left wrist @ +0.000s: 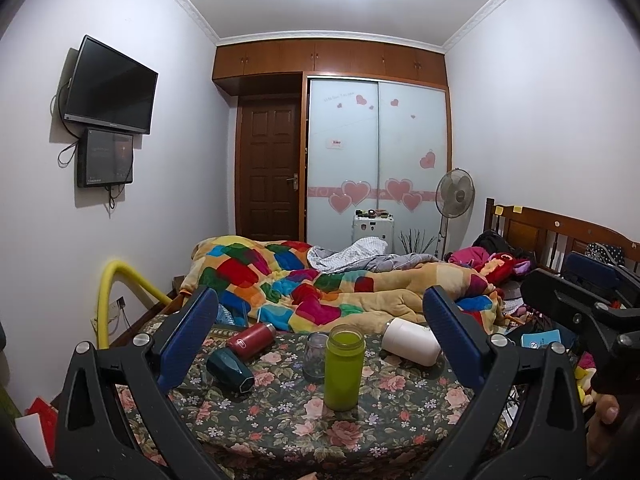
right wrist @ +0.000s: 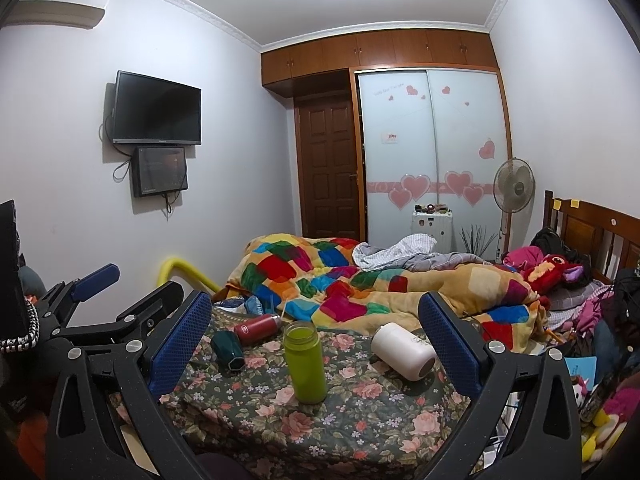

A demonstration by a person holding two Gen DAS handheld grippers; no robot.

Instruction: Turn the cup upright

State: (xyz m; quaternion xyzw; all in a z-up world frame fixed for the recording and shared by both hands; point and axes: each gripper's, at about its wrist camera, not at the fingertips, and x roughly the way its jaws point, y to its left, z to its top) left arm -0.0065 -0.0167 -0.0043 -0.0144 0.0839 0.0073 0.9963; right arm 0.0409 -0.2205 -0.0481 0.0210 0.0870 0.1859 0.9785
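A green cup [left wrist: 343,368] stands upright in the middle of the floral-cloth table [left wrist: 280,428]; it also shows in the right wrist view [right wrist: 305,361]. A white cup [left wrist: 411,341] [right wrist: 403,350] lies on its side to its right. A dark teal cup [left wrist: 231,369] [right wrist: 228,349] and a red bottle [left wrist: 251,339] [right wrist: 256,328] lie on their sides to the left. A small clear glass jar [left wrist: 314,355] stands upright just behind the green cup. My left gripper [left wrist: 320,332] is open and empty, above the table's near side. My right gripper [right wrist: 316,332] is open and empty too.
Behind the table is a bed with a patchwork blanket [left wrist: 320,284] and clothes. A yellow padded rail [left wrist: 108,300] stands at the left. The right gripper's body [left wrist: 580,312] shows at the right of the left wrist view. Toys and clutter [right wrist: 600,400] lie at the right.
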